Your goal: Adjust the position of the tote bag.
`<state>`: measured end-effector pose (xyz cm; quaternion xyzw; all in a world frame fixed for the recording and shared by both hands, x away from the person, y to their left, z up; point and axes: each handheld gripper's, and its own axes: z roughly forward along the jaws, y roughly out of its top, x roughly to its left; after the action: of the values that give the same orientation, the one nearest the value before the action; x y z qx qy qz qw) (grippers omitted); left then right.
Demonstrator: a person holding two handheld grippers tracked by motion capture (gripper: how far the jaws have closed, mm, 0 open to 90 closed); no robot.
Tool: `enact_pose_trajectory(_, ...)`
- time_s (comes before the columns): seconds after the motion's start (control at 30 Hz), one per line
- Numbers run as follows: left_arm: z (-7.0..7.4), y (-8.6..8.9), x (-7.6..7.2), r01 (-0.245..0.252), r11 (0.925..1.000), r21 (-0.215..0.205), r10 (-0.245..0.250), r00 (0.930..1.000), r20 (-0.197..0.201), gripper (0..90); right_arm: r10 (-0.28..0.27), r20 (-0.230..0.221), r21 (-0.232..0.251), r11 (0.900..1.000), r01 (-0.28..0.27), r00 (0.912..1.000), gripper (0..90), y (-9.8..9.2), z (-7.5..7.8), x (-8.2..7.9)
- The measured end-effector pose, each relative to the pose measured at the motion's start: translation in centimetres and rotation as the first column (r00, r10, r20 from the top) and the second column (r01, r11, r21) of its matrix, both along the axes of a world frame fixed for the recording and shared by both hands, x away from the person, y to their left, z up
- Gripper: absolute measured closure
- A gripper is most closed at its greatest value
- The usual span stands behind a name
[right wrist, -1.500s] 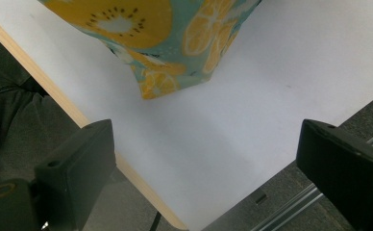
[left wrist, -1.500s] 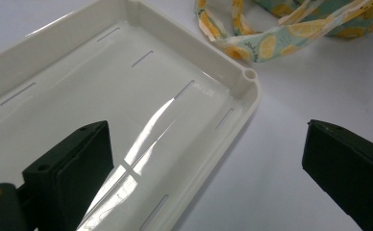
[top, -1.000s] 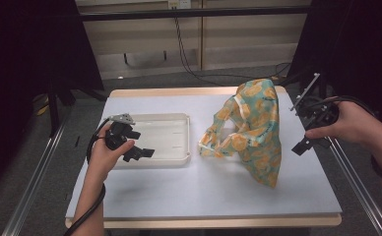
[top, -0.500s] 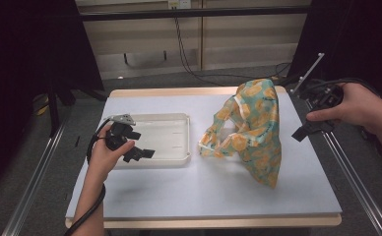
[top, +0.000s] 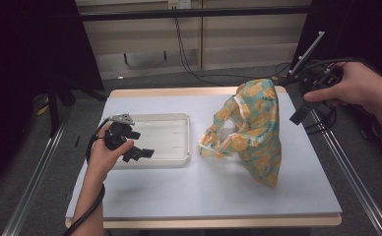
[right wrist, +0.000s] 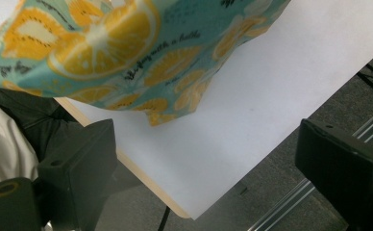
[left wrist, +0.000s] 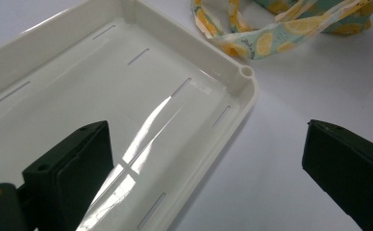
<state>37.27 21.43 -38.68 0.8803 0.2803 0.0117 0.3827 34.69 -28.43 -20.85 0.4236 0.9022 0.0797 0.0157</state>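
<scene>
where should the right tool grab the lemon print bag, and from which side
Probably the looped handles on the bag's tray-facing side: thin, flat straps fit between jaws better than the slumped, bulky body. The right tool hangs open past the bag's far right, so it would likely come over the top and down onto them.

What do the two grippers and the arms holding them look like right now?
Both are black hand-held tools. The left gripper carries a grey three-cornered plate on top and trails a black cable along the forearm. The right gripper has a thin pale rod rising from it and black cables behind. In each gripper view, the fingers are blocky matt black. No sleeves show on the forearms.
</scene>
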Motion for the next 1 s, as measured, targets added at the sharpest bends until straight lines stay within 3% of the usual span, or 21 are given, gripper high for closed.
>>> enact_pose_trajectory(0.27, -0.2, -0.2, 0.1, 0.007, 1.0000, 0.001, -0.007, 0.9999, -0.007, 3.5, -0.029, 0.011, 0.011, 1.000, 0.029, 0.9995, 7.2, 0.5, 1.1, 1.1)
enact_pose_trajectory(0.57, -0.3, -0.5, 0.2, 0.023, 0.9997, -0.003, -0.023, 0.9997, -0.011, 3.5, -0.102, 0.012, 0.033, 0.994, 0.101, 0.9947, 7.2, 2.3, 2.1, 2.5)
enact_pose_trajectory(0.7, -0.3, -0.4, 0.2, 0.020, 0.9998, -0.001, -0.020, 0.9998, -0.008, 3.5, -0.110, 0.021, 0.043, 0.993, 0.109, 0.9937, 6.3, 2.7, 2.2, 3.0)
enact_pose_trajectory(1.0, -0.4, -0.3, 0.3, 0.020, 0.9998, -0.004, -0.020, 0.9997, -0.012, 3.5, -0.185, 0.054, 0.047, 0.982, 0.183, 0.9812, 5.9, 4.3, 1.9, 4.1)
